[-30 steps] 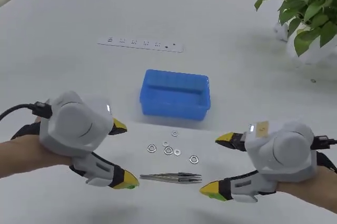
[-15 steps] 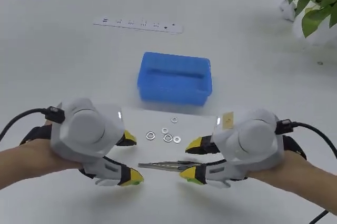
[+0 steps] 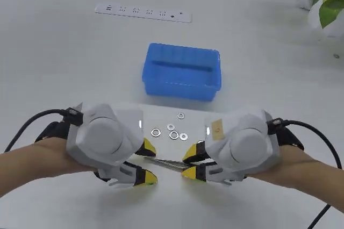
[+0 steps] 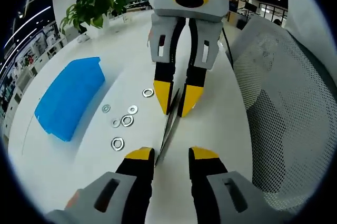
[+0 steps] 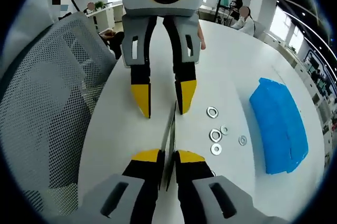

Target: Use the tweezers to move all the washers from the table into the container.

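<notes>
Head view: big white desk [image 3: 64,68] with the blue container [image 3: 181,73] toward the far side. Closer in, the right hand-held gripper [image 3: 188,164] is pinched narrow on the tweezers [image 3: 166,162], and the left hand-held gripper [image 3: 150,162] sits wide around their other end. The washers [image 3: 173,135] lie loose on the desk between tweezers and container.

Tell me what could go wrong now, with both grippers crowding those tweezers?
The tweezers are thin and lie flat on the table. The right gripper, its jaws close on either side of them, might slip and skid them away. The washers lie just beside the tweezers, so a nudge could scatter them. The left gripper faces the right one nearly tip to tip, so the two might bump.
</notes>
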`<control>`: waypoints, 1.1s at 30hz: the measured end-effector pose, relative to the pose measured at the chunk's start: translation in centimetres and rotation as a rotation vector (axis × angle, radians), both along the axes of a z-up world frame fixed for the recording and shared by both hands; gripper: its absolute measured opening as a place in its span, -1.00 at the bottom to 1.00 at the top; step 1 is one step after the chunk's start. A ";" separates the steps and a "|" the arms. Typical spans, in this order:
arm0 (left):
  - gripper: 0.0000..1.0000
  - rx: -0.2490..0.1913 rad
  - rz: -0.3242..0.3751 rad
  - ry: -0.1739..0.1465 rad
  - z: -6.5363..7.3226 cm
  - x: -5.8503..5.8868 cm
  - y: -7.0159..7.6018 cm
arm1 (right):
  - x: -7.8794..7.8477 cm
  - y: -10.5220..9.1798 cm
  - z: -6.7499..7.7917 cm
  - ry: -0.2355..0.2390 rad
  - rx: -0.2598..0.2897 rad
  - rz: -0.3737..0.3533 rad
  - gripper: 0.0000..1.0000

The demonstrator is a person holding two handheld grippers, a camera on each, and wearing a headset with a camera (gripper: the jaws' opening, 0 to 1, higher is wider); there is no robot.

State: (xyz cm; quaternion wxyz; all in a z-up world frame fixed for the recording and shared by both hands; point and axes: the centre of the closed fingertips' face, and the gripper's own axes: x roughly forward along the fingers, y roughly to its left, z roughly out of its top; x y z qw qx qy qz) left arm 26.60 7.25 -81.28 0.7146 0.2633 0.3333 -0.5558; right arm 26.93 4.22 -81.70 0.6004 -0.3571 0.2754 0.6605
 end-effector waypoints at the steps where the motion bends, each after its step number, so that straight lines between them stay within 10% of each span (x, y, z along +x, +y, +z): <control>1: -0.37 0.001 -0.007 0.002 0.0 0.0 0.0 | 0.0 0.0 0.0 0.005 -0.001 -0.003 -0.77; 6: -0.38 0.011 -0.025 -0.002 0.0 0.0 -0.2 | -0.1 0.1 0.0 -0.023 -0.005 0.011 -0.83; 8: -0.40 0.012 -0.030 -0.004 0.0 0.1 -0.3 | 0.5 0.1 0.1 -0.106 -0.019 0.033 -0.85; 11: -0.41 0.011 -0.028 -0.004 0.0 0.1 -0.4 | 0.3 1.8 2.0 -0.059 0.102 -0.032 -0.85; 21: -0.82 0.070 -0.024 -0.059 0.1 1.0 0.6 | 0.4 1.7 2.6 -0.099 0.085 0.011 -0.85; 30: -0.88 0.058 -0.023 -0.049 1.1 0.5 1.0 | 0.1 1.7 2.8 -0.097 0.102 0.023 -0.85; 33: -0.88 -0.016 -0.016 -0.023 2.5 0.1 0.6 | -0.1 1.3 2.7 -0.099 0.099 0.028 -0.85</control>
